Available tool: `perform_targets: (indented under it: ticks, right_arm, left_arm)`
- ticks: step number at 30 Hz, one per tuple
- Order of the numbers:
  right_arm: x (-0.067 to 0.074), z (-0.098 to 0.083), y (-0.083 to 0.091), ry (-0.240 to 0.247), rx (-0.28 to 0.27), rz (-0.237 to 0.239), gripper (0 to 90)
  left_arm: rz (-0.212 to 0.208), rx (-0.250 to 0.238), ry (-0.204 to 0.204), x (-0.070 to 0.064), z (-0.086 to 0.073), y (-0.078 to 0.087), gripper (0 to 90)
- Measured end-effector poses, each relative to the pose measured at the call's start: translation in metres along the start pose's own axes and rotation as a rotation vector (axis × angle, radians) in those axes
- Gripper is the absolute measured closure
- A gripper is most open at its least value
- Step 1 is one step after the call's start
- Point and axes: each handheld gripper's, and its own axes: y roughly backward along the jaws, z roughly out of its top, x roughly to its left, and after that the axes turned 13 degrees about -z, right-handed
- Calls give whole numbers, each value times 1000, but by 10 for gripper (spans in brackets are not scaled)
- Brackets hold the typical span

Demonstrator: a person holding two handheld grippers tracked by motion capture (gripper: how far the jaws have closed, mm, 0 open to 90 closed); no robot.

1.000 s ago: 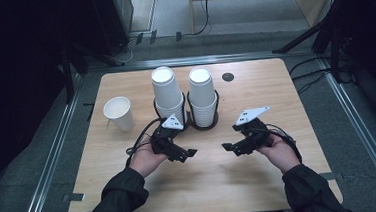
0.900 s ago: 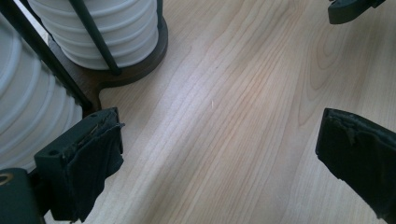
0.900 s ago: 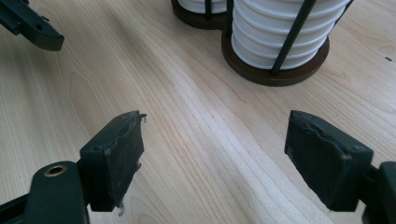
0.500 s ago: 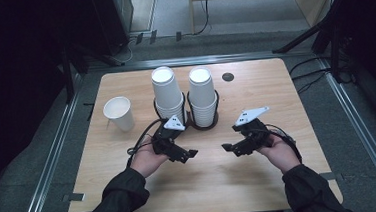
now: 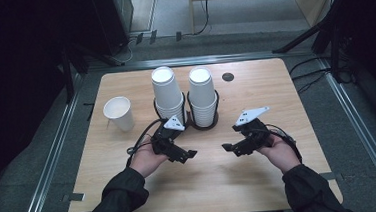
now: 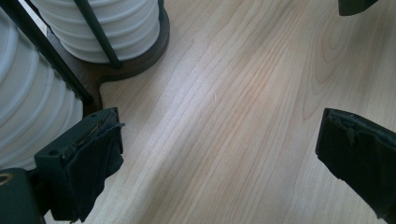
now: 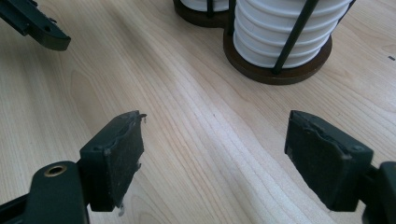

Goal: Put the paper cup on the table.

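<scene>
Two grippers sit low over the table [image 5: 261,181], both w/ jaws spread wide and nothing between them. Left gripper [image 5: 188,156] is held by the left hand [image 5: 147,159], right gripper [image 5: 227,147] by the right hand [image 5: 279,152]; forearms come in from the bottom edge, jaw tips turned inward toward each other, apart. Sleeves cut off at the frame bottom.

In the left gripper view, the cup stacks [image 6: 28,93] are cropped at top and left, only ribbed rims showing; the rack base [image 6: 135,60] lies just past the left jaw. In the right gripper view, the nearer stack [image 7: 285,28] is cut off up top, ahead and right of the jaws.

Farther back, both stacks stand upright in the rack [image 5: 204,120], just beyond the left gripper. A single cup [image 5: 119,113] stands apart to the left. Small dark disc [image 5: 228,76] near the far edge, can't tell what it is.
</scene>
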Motion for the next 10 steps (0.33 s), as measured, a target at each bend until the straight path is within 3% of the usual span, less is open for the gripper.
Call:
perform_targets:
  ticks: [10]
  right_arm:
    - [-1, 0, 0, 1, 1, -2, 196]
  left_arm:
    - [-5, 5, 7, 2, -2, 1, 11]
